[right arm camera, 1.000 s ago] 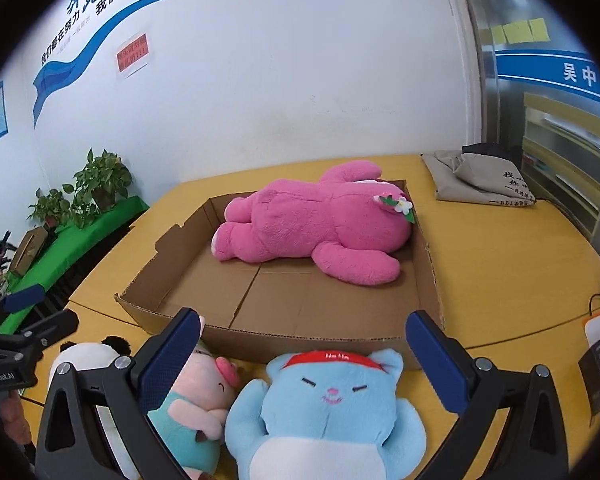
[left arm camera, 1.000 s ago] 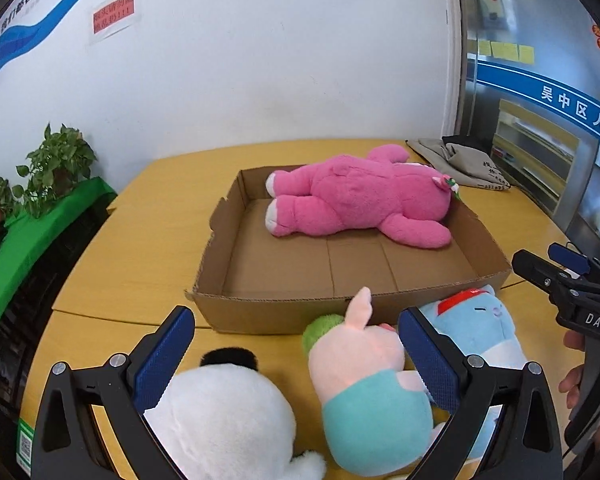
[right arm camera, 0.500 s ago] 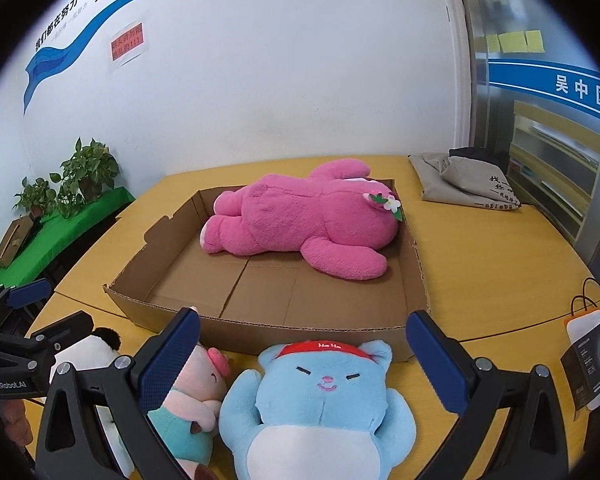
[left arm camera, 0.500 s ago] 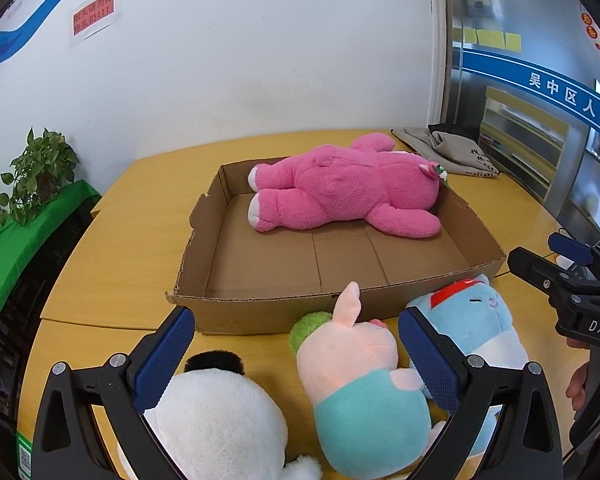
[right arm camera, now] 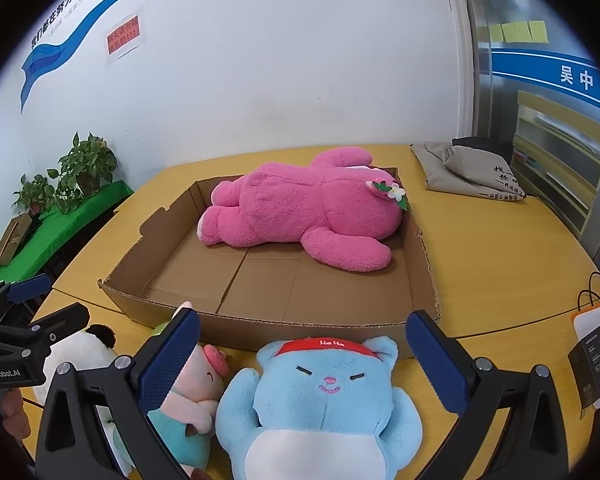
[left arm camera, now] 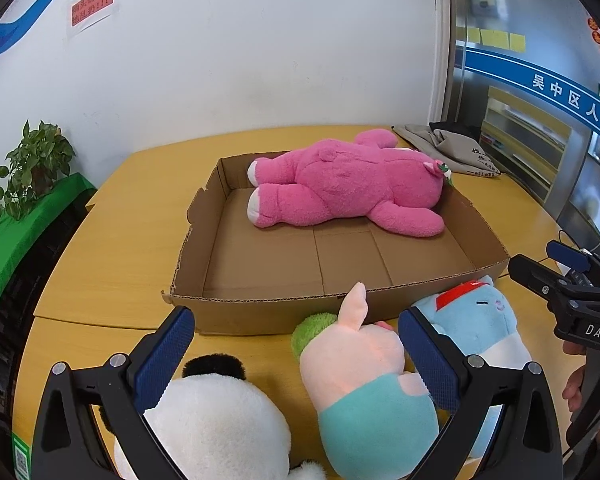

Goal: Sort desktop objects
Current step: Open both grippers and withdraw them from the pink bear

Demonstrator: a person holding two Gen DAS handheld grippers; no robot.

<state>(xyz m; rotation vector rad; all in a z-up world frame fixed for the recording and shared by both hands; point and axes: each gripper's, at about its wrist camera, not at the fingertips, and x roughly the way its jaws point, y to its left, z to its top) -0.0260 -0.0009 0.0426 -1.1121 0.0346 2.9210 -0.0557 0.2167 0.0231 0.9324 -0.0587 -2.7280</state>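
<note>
Pig plush (left arm camera: 356, 364) between spread left claw (left arm camera: 296, 354) fingers, seemingly untouched

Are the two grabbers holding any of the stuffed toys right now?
No. The left gripper and the right gripper are both open, above the pink pig and blue cat, gripping nothing.

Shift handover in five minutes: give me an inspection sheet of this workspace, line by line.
Surface: yellow wooden table, seam lines visible.
Job's things: pink bear lying inside cardboard tray; blue cat plush, pink pig plush and panda plush on the table before the tray.
Clutter: grey cloth bag at far corner; tagged black box at right edge.
Grippers: left gripper open above pig; right gripper open above cat.
Cables: thin cord near the box.
Surroundings: potted plants, white wall with signs.
</note>
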